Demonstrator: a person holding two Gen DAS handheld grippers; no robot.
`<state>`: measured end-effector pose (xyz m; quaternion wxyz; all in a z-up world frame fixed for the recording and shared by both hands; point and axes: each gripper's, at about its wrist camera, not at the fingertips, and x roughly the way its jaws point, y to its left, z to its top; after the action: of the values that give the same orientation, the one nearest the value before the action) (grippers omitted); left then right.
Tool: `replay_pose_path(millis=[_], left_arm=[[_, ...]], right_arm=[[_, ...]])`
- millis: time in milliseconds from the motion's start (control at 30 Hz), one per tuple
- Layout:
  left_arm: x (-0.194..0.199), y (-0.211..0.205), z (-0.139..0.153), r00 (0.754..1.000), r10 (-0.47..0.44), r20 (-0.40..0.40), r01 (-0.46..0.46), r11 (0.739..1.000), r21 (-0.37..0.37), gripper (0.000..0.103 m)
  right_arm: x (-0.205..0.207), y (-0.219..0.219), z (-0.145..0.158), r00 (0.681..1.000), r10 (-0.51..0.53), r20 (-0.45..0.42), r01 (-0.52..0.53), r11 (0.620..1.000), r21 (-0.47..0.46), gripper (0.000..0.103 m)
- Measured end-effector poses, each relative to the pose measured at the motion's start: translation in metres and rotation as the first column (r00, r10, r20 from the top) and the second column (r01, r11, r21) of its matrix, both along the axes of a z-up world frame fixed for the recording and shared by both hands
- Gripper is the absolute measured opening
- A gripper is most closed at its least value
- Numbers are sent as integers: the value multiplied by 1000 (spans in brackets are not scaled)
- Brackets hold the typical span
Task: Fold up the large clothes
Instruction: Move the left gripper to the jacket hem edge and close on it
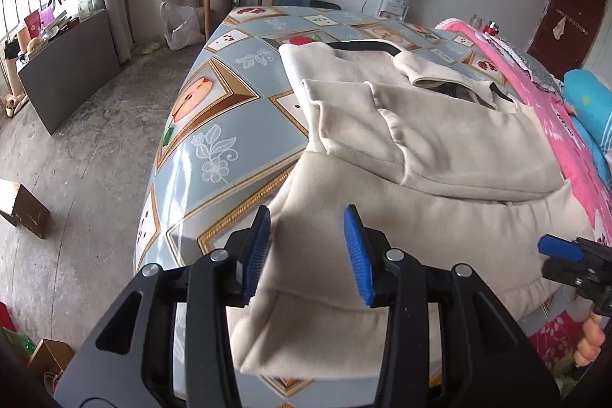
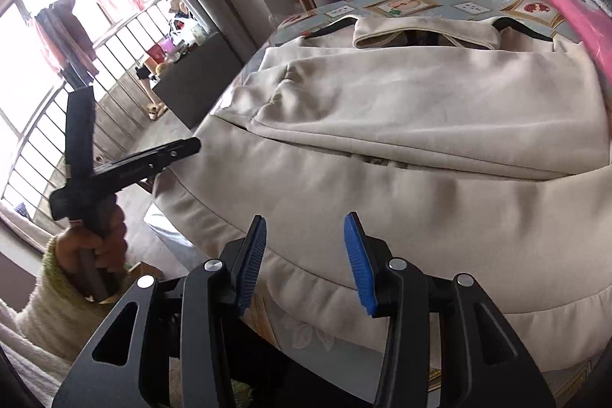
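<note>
Cream garment [image 1: 440, 148], partly folded, on patterned table [image 1: 214, 125]
L gripper [image 1: 306, 251]: jaws apart, released, over garment's near-left corner. R gripper [image 2: 305, 255]: jaws apart, nothing held, above near hem. Sleeves folded across body; collar at far end; pink blanket [image 1: 550, 125] beside.

A large cream-coloured fleece garment [image 1: 440, 148] lies spread flat on the bench, its soft napped cloth lightly creased. Both sleeves are folded in across the body: the long cream sleeve [image 2: 440, 109] lies crosswise over the chest, its edge forming a straight fold line, and the other reaches toward the left side with its cuff flat. The ribbed collar [image 2: 424, 35] sits at the far end, open, with dark lining showing inside and black trim at each shoulder. The gathered hem [image 2: 344, 278] hangs slightly over the bench's near edge.
</note>
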<state>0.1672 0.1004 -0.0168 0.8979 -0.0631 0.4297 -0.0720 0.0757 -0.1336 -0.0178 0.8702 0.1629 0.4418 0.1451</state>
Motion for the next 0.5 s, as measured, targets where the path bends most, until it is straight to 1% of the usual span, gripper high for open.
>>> replay_pose_path(millis=[67,133,233,333,367,400,433,500], left_arm=[[10,3,-1,1000,0,-3,0,1000,-20,38],[18,6,-1,1000,-9,-4,8,999,-47,38],[27,9,-2,1000,-24,1,24,997,-75,38],[34,12,-1,1000,-30,6,31,993,-114,38],[35,13,-1,999,-35,11,36,992,-123,34],[35,13,-1,999,-44,17,46,990,-132,27],[36,12,0,998,-51,21,53,989,-136,25],[34,10,1,997,-66,35,70,989,-134,15]], right_arm=[[6,2,2,1000,28,-9,-27,997,77,42],[14,5,4,998,60,-15,-57,986,159,42],[30,13,1,993,111,-36,-97,956,278,42],[46,21,-5,988,136,-72,-105,938,331,42],[51,24,-7,986,142,-87,-104,935,338,42],[56,27,-9,984,150,-99,-107,931,349,42],[59,29,-10,982,156,-106,-108,927,359,42],[67,32,-14,978,167,-128,-103,912,397,42]])
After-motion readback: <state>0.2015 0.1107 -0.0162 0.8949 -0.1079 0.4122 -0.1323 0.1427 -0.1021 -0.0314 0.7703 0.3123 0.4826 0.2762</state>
